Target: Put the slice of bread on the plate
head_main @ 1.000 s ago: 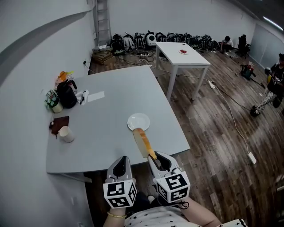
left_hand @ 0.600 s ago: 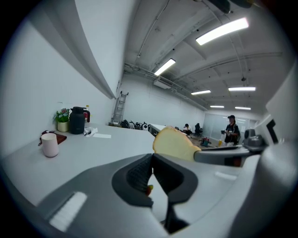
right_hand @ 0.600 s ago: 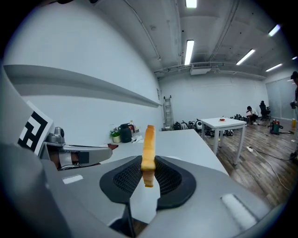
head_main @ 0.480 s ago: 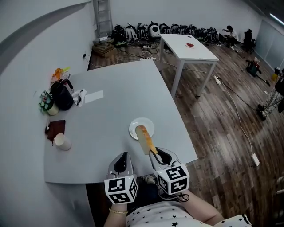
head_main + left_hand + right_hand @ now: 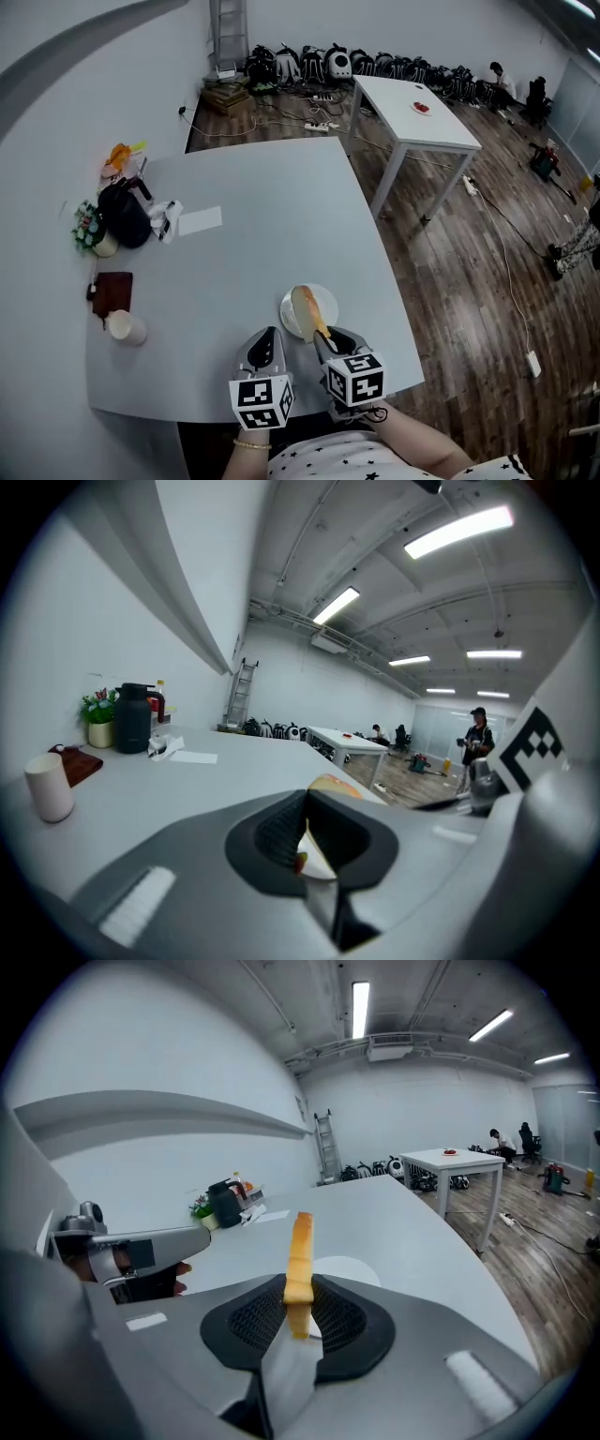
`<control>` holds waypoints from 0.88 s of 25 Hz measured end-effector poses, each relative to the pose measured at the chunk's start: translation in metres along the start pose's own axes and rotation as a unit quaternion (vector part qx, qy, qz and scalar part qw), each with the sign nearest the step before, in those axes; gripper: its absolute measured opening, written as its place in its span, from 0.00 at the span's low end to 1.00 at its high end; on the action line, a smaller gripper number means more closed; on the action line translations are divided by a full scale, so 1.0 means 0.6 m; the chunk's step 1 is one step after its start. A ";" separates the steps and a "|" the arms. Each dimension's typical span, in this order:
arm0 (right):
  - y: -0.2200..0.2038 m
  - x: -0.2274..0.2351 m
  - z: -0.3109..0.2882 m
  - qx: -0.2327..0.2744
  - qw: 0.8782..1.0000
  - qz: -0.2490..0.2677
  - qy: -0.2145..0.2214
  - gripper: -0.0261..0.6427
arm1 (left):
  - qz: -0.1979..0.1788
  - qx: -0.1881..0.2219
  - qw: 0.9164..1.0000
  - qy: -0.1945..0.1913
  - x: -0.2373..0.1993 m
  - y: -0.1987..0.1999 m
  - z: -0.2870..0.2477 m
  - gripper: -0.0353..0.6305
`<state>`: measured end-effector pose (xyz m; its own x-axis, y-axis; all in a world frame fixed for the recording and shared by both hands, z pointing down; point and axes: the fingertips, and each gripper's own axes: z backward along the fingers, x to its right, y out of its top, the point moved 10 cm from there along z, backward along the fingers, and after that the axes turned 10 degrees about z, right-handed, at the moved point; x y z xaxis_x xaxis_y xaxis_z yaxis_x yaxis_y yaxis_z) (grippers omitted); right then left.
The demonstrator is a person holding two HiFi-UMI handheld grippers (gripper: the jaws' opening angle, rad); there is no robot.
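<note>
1. The slice of bread (image 5: 300, 1246) stood on edge in the right gripper (image 5: 325, 337). It was pinched at its lower end and the rest stuck forward over the white plate (image 5: 331, 301).
2. In the head view the slice lay across the plate's middle. No view showed whether it touched the plate.
3. The right gripper's jaws were narrowed onto the slice, one pad against each face.
4. The left gripper (image 5: 268, 336) hovered just beside the right one, on its left. Its jaws were drawn together with nothing between them, and its tip was near the plate's left rim.
5. The plate sat close to the grey table (image 5: 253, 234)'s near edge, toward the near right corner and not far from the right edge. Bare tabletop ran open beyond the plate and to its left.
6. The other things kept to the table's far left side, all well apart from the plate:
   - a white cup (image 5: 125, 326)
   - a flat brown board (image 5: 112, 291)
   - a black jug (image 5: 125, 214)
   - a potted plant (image 5: 86, 230)
   - a sheet of paper (image 5: 200, 221)
7. Past the table's right edge lay open wooden floor (image 5: 469, 281). A white table (image 5: 412, 117) stood farther back, and bags (image 5: 375, 66) lined the far wall.
</note>
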<state>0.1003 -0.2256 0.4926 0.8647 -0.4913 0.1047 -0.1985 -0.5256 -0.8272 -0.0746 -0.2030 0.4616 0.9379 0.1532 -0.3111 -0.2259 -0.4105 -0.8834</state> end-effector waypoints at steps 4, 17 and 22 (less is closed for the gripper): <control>0.007 0.007 -0.039 -0.014 0.999 -0.019 0.021 0.16 | 0.006 -0.011 1.000 0.000 -0.012 -0.003 -0.042 0.07; -0.002 0.050 -0.058 -0.043 0.999 0.009 -0.010 0.21 | 0.014 -0.036 0.999 -0.003 -0.002 -0.007 -0.102 0.07; -0.007 0.062 -0.055 -0.042 0.996 0.054 -0.053 0.27 | 0.008 -0.040 0.999 -0.008 0.006 -0.010 -0.099 0.07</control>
<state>0.1179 -0.2647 0.5184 0.8794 -0.4739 -0.0451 -0.3267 -0.5320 -0.7812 -0.0542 -0.2532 0.4868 0.9301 0.1606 -0.3304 -0.2176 -0.4836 -0.8478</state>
